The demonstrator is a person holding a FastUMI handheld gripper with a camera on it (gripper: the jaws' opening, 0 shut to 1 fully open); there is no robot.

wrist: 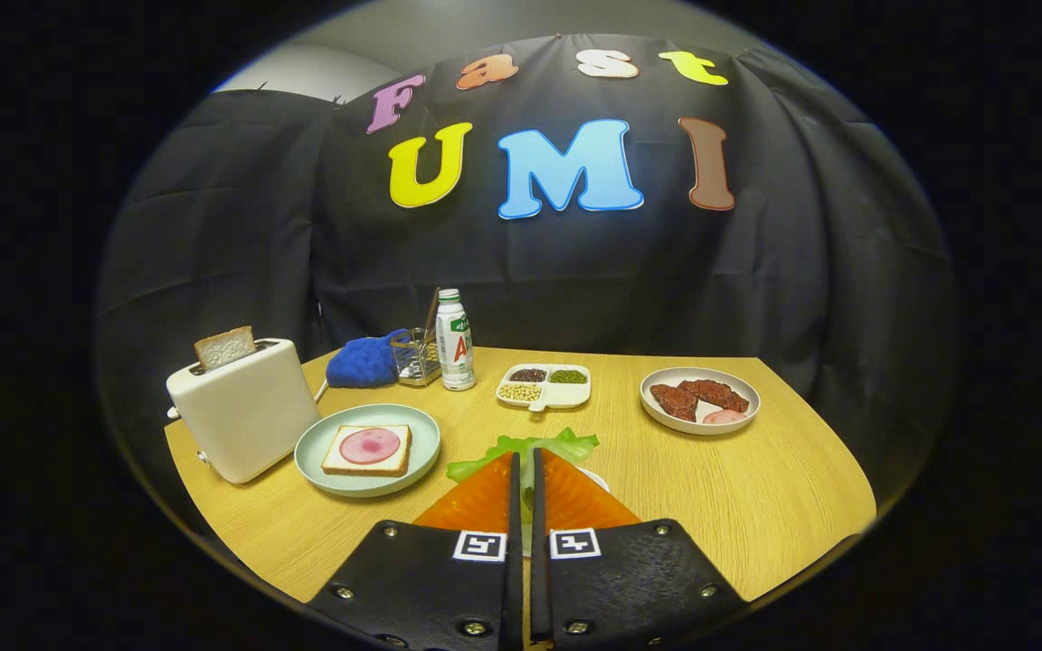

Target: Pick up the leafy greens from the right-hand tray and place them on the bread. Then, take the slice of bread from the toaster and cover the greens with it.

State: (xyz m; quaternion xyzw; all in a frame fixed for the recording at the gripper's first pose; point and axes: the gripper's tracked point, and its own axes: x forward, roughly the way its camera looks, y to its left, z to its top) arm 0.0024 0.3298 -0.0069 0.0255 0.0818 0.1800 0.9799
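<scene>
Gripper view, from low over a wooden tabletop (756,506): hand-held gripper (522,470) nearly closed, fingers pinching one leafy green (525,446), lifted just above a white tray partly hidden behind the fingers. To the left, one pale green plate (313,443) carrying one bread slice (367,461) topped with one round of ham (370,445). Farther left, one white toaster (245,411) with one bread slice in the slot (224,346). Beyond, one bottle (455,342), one blue cloth (365,362), one divided dish (544,387) holding three kinds of beans, one plate of meat (700,400).
</scene>
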